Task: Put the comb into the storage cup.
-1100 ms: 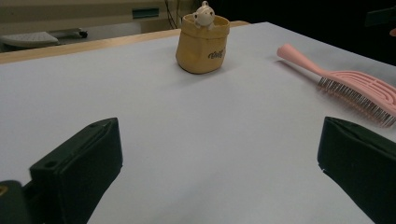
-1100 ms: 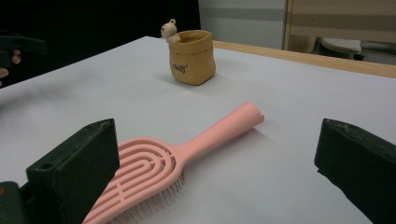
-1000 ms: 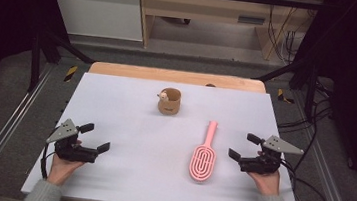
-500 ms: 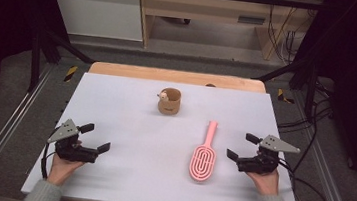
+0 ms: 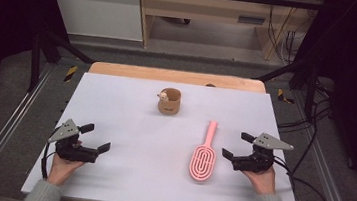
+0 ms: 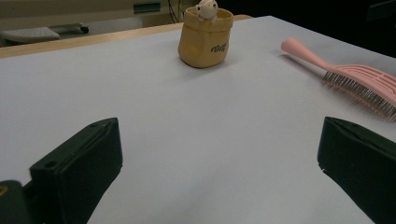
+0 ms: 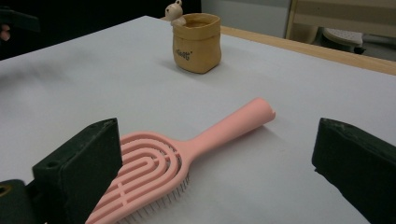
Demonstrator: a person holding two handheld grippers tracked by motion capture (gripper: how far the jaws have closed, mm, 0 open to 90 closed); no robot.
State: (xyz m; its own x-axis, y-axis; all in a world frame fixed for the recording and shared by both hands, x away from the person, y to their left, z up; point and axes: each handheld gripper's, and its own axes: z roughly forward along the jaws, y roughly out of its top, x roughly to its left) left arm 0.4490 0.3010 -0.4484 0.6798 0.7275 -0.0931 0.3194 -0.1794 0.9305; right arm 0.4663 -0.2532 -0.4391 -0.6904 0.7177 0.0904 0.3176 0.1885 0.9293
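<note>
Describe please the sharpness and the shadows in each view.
High view: soft overall, even light. Left gripper view: the near black jaws blur, pouch sharper, faint shadow at its base. Right gripper view: hairbrush crisp, thin shadow under its handle.

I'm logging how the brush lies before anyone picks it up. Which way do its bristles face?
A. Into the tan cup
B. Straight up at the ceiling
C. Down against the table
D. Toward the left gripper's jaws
C. In the right gripper view the pink hairbrush shows its slotted back on top, with the bristles under it touching the white table; it lies apart from the tan cup.
</note>
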